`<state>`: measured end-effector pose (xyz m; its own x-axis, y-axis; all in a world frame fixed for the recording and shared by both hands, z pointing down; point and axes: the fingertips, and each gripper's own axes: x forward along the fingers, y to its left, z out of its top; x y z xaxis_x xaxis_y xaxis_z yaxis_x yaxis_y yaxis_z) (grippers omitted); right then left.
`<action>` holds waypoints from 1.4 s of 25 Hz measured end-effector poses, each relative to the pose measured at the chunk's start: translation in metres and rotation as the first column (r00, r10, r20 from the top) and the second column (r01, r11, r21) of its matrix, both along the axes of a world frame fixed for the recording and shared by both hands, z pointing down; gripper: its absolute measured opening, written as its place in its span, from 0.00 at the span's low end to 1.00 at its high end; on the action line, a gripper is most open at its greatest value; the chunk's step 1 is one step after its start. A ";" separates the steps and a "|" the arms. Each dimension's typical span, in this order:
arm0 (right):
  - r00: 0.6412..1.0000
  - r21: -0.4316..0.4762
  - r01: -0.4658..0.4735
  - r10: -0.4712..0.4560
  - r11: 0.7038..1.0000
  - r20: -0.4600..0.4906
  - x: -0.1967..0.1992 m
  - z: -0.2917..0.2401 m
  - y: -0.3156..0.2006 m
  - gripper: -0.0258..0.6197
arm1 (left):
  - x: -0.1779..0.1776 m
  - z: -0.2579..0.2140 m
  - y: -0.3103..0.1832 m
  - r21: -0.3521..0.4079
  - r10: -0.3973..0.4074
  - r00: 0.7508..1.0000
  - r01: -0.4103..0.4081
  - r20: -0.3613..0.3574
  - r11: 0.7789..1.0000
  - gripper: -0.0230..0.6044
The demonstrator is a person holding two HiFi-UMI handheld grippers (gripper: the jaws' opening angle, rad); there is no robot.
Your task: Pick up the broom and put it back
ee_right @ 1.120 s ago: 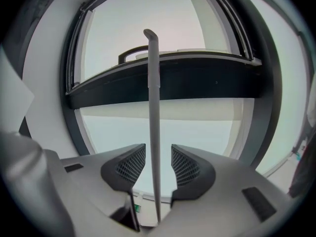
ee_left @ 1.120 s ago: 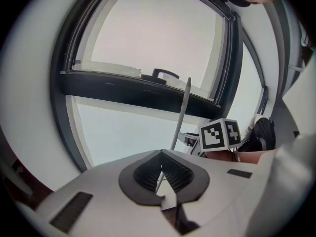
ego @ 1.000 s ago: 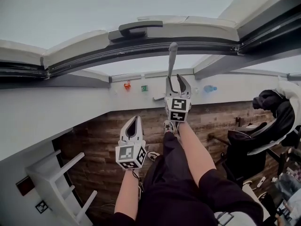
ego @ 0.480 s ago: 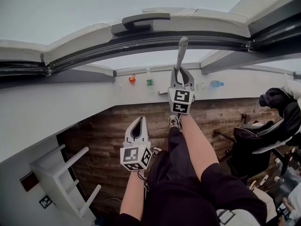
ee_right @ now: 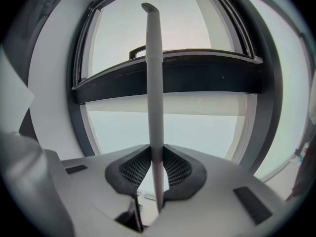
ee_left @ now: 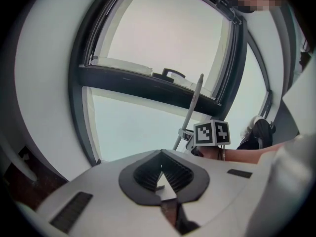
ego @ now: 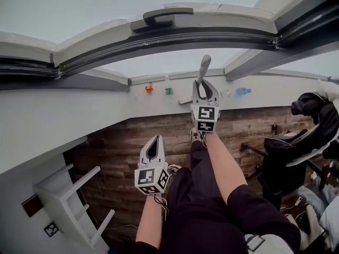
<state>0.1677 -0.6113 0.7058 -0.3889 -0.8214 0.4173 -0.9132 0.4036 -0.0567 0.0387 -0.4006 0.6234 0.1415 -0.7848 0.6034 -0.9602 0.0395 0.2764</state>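
Note:
The broom shows only as a grey handle [ego: 203, 67] that stands upright in front of the window. My right gripper [ego: 204, 86] is shut on it; its jaws have just been closing, and the dark pads [ee_right: 132, 168] press on the handle [ee_right: 154, 83] from both sides. The handle's top end stands well above the jaws. My left gripper [ego: 154, 140] hangs lower and to the left, shut, with nothing between its tips [ee_left: 161, 154]. From the left gripper view the handle [ee_left: 191, 113] and the right gripper's marker cube [ee_left: 212, 132] lie ahead to the right. The broom's head is hidden.
A large window with a dark frame and handle [ego: 159, 19] fills the space ahead. A white shelf [ego: 74, 194] stands at the lower left. An office chair with a dark jacket [ego: 304, 136] stands at the right. The person's legs [ego: 212, 194] are over the wooden floor [ego: 116, 157].
The right gripper's jaws stood spread around the handle and have closed onto it. The left gripper has shifted slightly to the right.

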 end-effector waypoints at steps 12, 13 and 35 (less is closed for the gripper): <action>0.998 0.067 0.009 -0.013 0.998 0.064 0.009 -0.045 0.054 0.18 | -0.023 -0.020 0.044 0.049 0.026 0.999 -0.027 0.020 0.998 0.04; 0.998 0.077 0.011 -0.016 0.997 0.066 0.009 -0.052 0.059 0.18 | -0.025 -0.023 0.046 0.058 0.025 0.999 -0.026 0.022 0.998 0.04; 0.976 0.223 0.195 -0.212 0.955 0.055 -0.028 -0.285 0.241 0.18 | -0.048 -0.192 0.096 0.399 -0.062 0.995 0.026 0.079 0.916 0.04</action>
<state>0.1402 -0.3707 0.4206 -0.5811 -0.7885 0.2014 -0.8068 0.5906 -0.0156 -0.0089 -0.3043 0.4318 0.0620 -0.9665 0.2489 -0.9812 -0.0133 0.1926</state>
